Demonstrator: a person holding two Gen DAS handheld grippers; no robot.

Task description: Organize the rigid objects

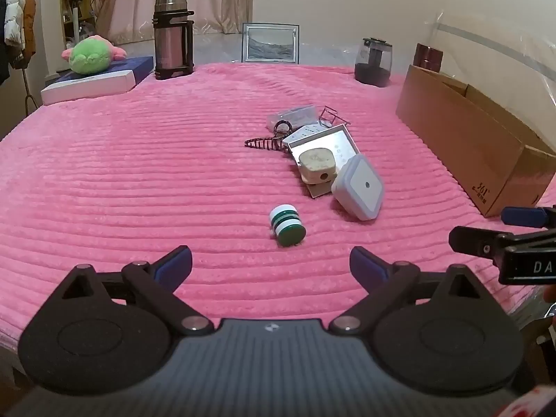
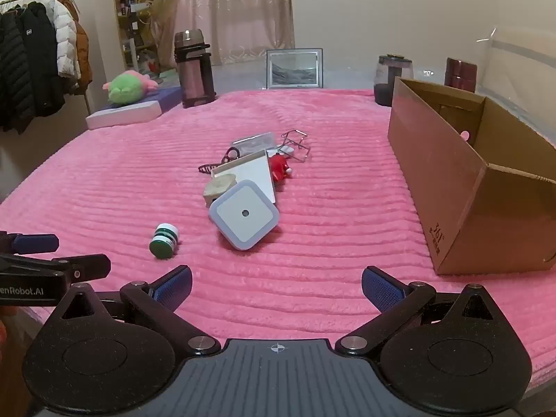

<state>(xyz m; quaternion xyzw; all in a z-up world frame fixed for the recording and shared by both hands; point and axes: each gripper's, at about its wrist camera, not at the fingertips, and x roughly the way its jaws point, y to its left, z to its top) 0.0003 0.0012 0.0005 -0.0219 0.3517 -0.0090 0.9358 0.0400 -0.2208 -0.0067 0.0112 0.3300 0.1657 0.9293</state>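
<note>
Near the blanket's (image 2: 312, 295) front edge, both grippers gape; clutter (image 2: 243, 187) ahead.

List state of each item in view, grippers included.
left gripper: open, empty
right gripper: open, empty
cardboard box: open on top, nothing seen inside
green-and-white jar: lying on its side, lid on
square night light: tilted, leaning on the pile
white tray: tilted, under the pile
hair clip: lying flat
thermos: upright, closed

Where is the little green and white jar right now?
The green and white jar lies on its side on the pink blanket, apart from the pile, just left of the square white box.
</note>
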